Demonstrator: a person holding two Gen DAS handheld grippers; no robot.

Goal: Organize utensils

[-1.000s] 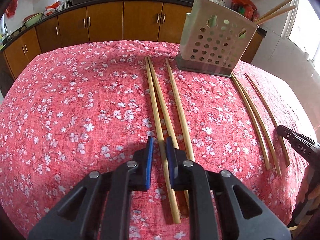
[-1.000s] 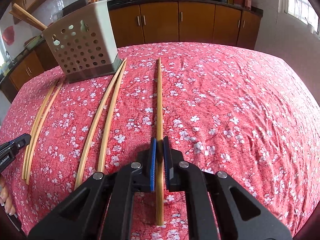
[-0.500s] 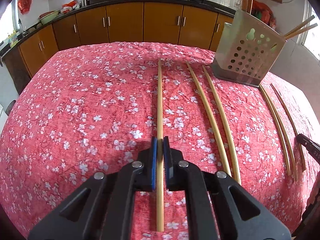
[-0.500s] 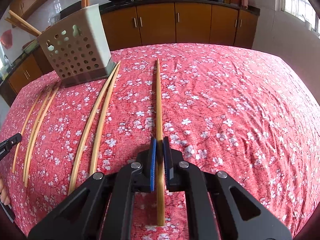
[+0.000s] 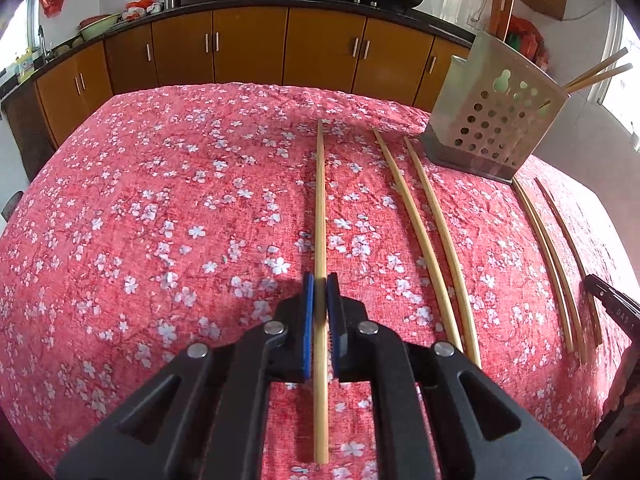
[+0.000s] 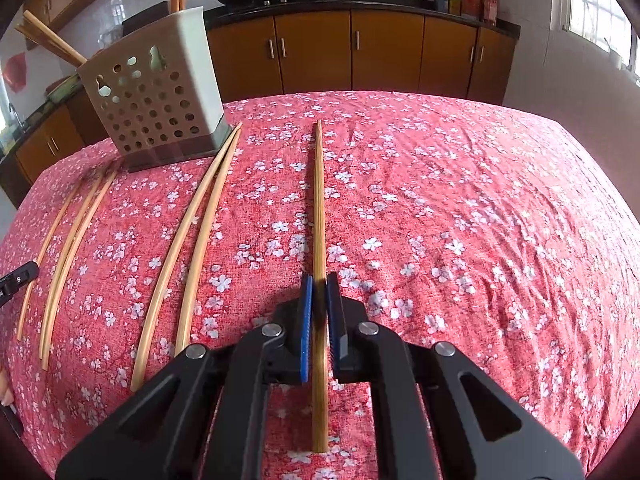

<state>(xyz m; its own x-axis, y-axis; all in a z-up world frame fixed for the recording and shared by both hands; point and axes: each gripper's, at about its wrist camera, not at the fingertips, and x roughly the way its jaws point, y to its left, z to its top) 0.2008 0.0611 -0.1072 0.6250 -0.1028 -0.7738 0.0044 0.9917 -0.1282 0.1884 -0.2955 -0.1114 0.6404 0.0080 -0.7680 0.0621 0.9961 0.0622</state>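
Observation:
My left gripper [image 5: 320, 282] is shut on a pale chopstick [image 5: 319, 208] that points forward above the red floral cloth. My right gripper [image 6: 319, 282] is shut on a darker chopstick [image 6: 319, 200] in the same way. The perforated grey utensil holder [image 5: 496, 124] stands at the back right in the left wrist view and at the back left in the right wrist view [image 6: 154, 100], with chopsticks standing in it. Several loose chopsticks [image 5: 428, 240] lie on the cloth; they also show in the right wrist view [image 6: 188, 236].
The table is covered by a red flowered cloth [image 5: 160, 220]. More chopsticks [image 5: 556, 264] lie past the holder near the right edge. Wooden kitchen cabinets [image 5: 248, 48] and a counter with pans stand behind the table.
My left gripper shut on one pale chopstick and lifted it, leaving two on the cloth to its right. My right gripper has kept its chopstick and risen slightly.

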